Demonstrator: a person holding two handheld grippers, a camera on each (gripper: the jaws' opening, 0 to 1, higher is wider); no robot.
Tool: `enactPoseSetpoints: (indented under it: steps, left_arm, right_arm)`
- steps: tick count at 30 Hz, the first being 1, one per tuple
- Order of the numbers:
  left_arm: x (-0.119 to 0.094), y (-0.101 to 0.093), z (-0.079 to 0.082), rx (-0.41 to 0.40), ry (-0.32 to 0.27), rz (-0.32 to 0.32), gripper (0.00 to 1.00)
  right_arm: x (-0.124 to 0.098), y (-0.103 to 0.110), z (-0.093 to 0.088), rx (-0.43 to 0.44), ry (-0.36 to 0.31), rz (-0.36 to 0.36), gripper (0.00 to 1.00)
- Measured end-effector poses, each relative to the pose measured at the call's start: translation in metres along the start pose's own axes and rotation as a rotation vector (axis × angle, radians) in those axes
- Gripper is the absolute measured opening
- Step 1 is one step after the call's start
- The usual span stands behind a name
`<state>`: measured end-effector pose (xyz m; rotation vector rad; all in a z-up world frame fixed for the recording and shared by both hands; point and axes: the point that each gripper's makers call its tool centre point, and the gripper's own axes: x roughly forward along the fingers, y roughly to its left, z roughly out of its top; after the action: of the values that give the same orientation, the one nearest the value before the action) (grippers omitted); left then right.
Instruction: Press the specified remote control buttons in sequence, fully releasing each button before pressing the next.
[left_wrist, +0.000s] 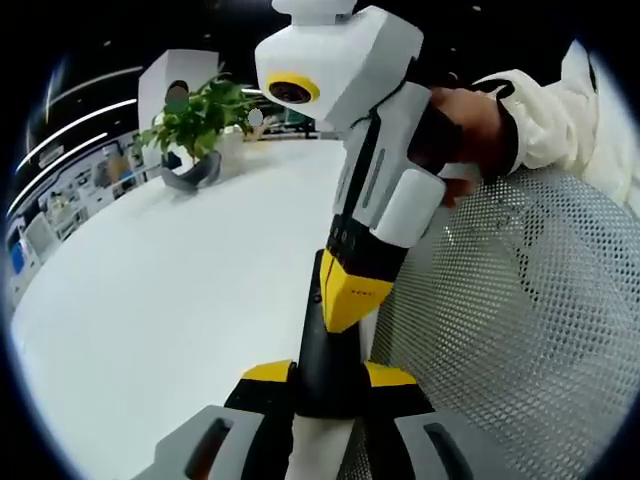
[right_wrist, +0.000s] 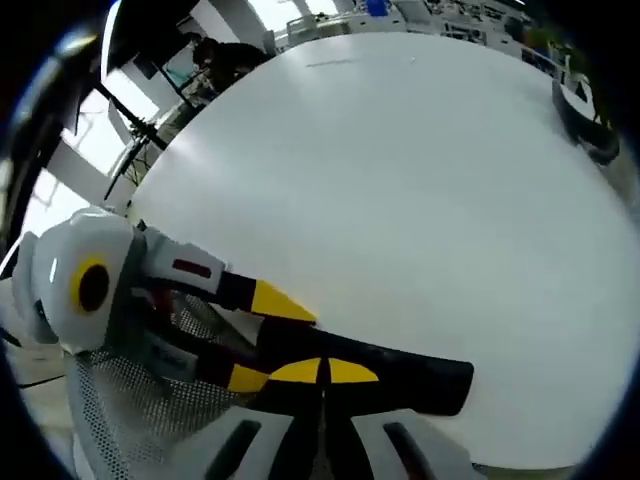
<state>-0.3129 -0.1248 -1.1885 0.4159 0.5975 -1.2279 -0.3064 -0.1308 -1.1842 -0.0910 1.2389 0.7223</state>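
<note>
A black remote control is held upright over the white table, clamped between the yellow-tipped jaws of my left gripper. My right gripper reaches in from above, its jaws together, and its yellow tip rests on the remote's face. In the right gripper view the remote lies sideways at the bottom. There my right gripper is shut, its tips touching the remote, and my left gripper grips the remote from the left. The buttons are hidden.
A potted plant stands at the table's far edge; its grey pot also appears in the right gripper view. A white mesh chair is close on the right. A person's hand and white sleeve hold my right gripper.
</note>
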Motion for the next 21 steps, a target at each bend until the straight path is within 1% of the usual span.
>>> enactPoseSetpoints:
  steps: [1,2,3,4,5,7,8,10,11,13,14,15,17,19,21]
  left_arm:
    - [0.0004,0.0002,-0.0008,-0.006,0.000,0.005,0.25]
    - [0.0002,0.0002,-0.0012,-0.012,-0.008,0.016,0.25]
    - [-0.0001,0.0012,-0.0012,-0.040,-0.018,0.040,0.25]
    - [-0.0002,0.0009,-0.0013,-0.035,-0.017,0.048,0.25]
    - [0.0001,0.0002,-0.0008,-0.031,-0.017,0.058,0.25]
    - [0.0001,0.0013,-0.0013,-0.047,-0.023,0.074,0.25]
    - [0.0000,0.0015,-0.0012,-0.050,-0.025,0.077,0.25]
    - [-0.0002,0.0019,-0.0009,-0.054,-0.029,0.082,0.24]
    - [-0.0004,0.0020,-0.0006,-0.054,-0.031,0.083,0.24]
    - [-0.0001,0.0023,-0.0007,-0.051,-0.035,0.088,0.24]
    - [0.0002,0.0021,-0.0005,-0.039,-0.017,0.079,0.24]
    - [0.0008,0.0023,0.0001,-0.035,-0.002,0.070,0.24]
    - [0.0008,0.0028,-0.0003,-0.034,-0.008,0.067,0.24]
    - [0.0009,0.0027,-0.0006,-0.029,-0.009,0.065,0.24]
    - [0.0010,0.0026,-0.0005,-0.029,0.000,0.066,0.24]
  right_arm:
    - [-0.0001,-0.0004,-0.0005,0.001,-0.002,-0.002,0.00]
    - [-0.0008,-0.0014,-0.0010,0.006,-0.020,-0.006,0.00]
    - [-0.0006,-0.0019,0.0019,0.005,-0.061,-0.006,0.00]
    - [-0.0014,-0.0019,0.0011,0.003,-0.070,-0.004,0.00]
    - [-0.0013,-0.0017,0.0020,-0.003,-0.105,-0.007,0.00]
    - [-0.0015,-0.0008,0.0008,-0.019,-0.124,-0.018,0.00]
    - [-0.0013,-0.0010,0.0021,-0.046,-0.132,-0.030,0.00]
    - [-0.0003,-0.0003,0.0038,-0.058,-0.121,-0.043,0.00]
    - [-0.0004,-0.0016,0.0047,-0.049,-0.117,-0.043,0.00]
    - [-0.0005,-0.0033,0.0061,0.001,-0.124,-0.027,0.00]
    - [-0.0008,-0.0026,0.0049,0.034,-0.099,-0.013,0.00]
    - [-0.0002,-0.0042,0.0063,0.049,-0.083,-0.006,0.00]
    - [0.0006,-0.0056,0.0082,0.065,-0.066,-0.002,0.00]
    - [0.0011,-0.0053,0.0084,0.077,-0.050,-0.008,0.00]
    - [0.0016,-0.0042,0.0080,0.047,-0.028,-0.037,0.00]
